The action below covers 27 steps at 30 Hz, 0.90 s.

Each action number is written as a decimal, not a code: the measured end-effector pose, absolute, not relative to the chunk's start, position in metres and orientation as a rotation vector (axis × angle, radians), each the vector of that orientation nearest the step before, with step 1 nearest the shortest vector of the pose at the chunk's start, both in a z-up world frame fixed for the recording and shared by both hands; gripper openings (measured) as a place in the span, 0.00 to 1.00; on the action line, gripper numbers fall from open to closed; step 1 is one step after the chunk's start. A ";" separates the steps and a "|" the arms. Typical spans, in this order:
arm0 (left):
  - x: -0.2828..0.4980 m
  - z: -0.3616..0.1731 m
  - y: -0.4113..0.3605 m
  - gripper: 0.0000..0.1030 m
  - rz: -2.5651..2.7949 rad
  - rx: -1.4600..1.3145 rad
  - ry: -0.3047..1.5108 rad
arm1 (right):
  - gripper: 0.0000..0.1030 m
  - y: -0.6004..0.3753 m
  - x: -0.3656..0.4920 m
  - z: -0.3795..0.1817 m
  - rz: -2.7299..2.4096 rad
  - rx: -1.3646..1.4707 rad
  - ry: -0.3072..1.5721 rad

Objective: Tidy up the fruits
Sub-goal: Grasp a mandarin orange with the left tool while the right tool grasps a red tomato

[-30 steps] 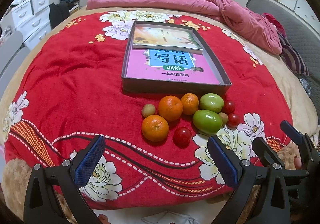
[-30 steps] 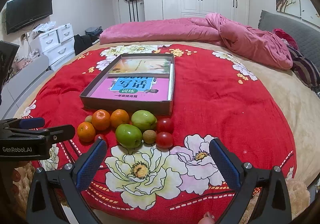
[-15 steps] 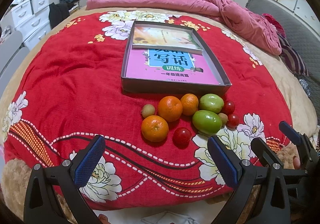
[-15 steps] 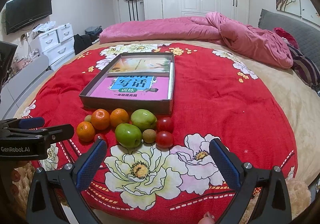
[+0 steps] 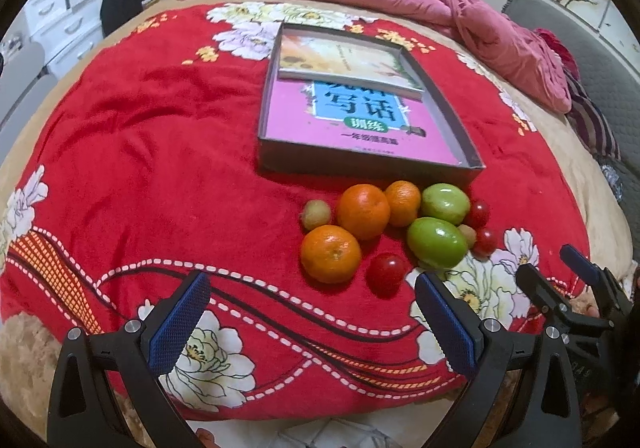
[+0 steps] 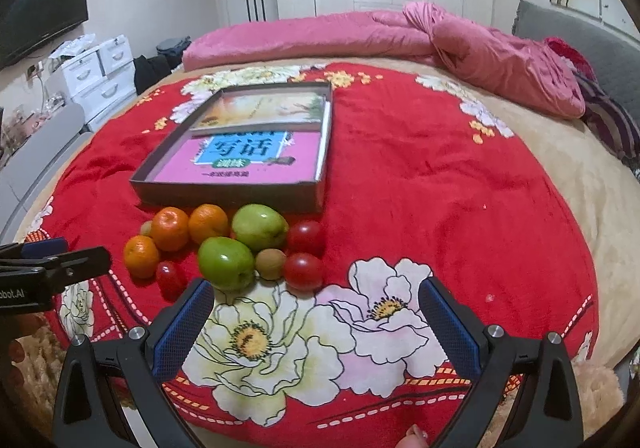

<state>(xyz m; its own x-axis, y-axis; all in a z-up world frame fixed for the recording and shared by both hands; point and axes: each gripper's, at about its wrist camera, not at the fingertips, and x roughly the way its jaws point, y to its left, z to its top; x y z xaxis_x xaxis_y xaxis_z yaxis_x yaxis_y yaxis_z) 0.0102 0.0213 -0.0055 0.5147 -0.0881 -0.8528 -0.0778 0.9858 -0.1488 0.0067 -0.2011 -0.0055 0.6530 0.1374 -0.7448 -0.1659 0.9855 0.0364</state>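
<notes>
Red floral blanket (image 6: 420, 176), fruit cluster (image 6: 240, 244) ahead, left gripper (image 5: 312, 324) and right gripper (image 6: 316, 324) hovering low, jaws spread wide, empty

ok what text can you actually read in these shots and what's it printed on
"写话" on the blue panel of the pink book in the grey box.
"训练" on that book's green badge.
"bot.AI", cut off, on the left gripper.
The book's small line below and the upper book: too blurred.
</notes>
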 end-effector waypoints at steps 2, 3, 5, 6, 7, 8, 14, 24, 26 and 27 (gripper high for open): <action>0.013 -0.008 0.025 0.99 -0.001 -0.180 1.036 | 1.00 -0.204 0.010 -0.008 0.167 -0.038 0.855; 0.014 -0.009 0.027 0.99 0.000 -0.181 1.040 | 1.00 -0.204 0.012 -0.009 0.166 -0.039 0.863; 0.016 -0.012 0.029 0.99 0.004 -0.179 1.042 | 1.00 -0.204 0.015 -0.012 0.168 -0.038 0.877; 0.018 -0.013 0.031 0.99 0.001 -0.177 1.043 | 1.00 -0.204 0.019 -0.014 0.166 -0.045 0.888; 0.020 -0.014 0.032 0.99 0.002 -0.173 1.046 | 1.00 -0.204 0.021 -0.015 0.163 -0.050 0.895; 0.022 -0.016 0.033 0.99 0.001 -0.169 1.049 | 1.00 -0.205 0.023 -0.017 0.162 -0.053 0.901; 0.033 -0.027 0.035 0.99 -0.026 -0.164 1.082 | 0.93 -0.204 0.034 -0.025 0.172 -0.082 0.918; 0.044 -0.035 0.027 0.93 -0.085 -0.173 1.099 | 0.54 -0.200 0.048 -0.039 0.244 -0.078 0.975; 0.046 -0.036 0.025 0.78 -0.096 -0.171 1.100 | 0.47 -0.198 0.049 -0.042 0.257 -0.082 0.982; 0.047 -0.037 0.025 0.71 -0.105 -0.171 1.109 | 0.47 -0.197 0.050 -0.043 0.264 -0.083 0.983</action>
<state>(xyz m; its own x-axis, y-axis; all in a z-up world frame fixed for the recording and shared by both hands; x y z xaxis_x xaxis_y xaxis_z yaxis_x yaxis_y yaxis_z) 0.0468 0.0245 -0.0374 0.4426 -0.1693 -0.8806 -0.0010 0.9819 -0.1892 0.0496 -0.1974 -0.0432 0.5253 0.1831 -0.8310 -0.2582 0.9648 0.0494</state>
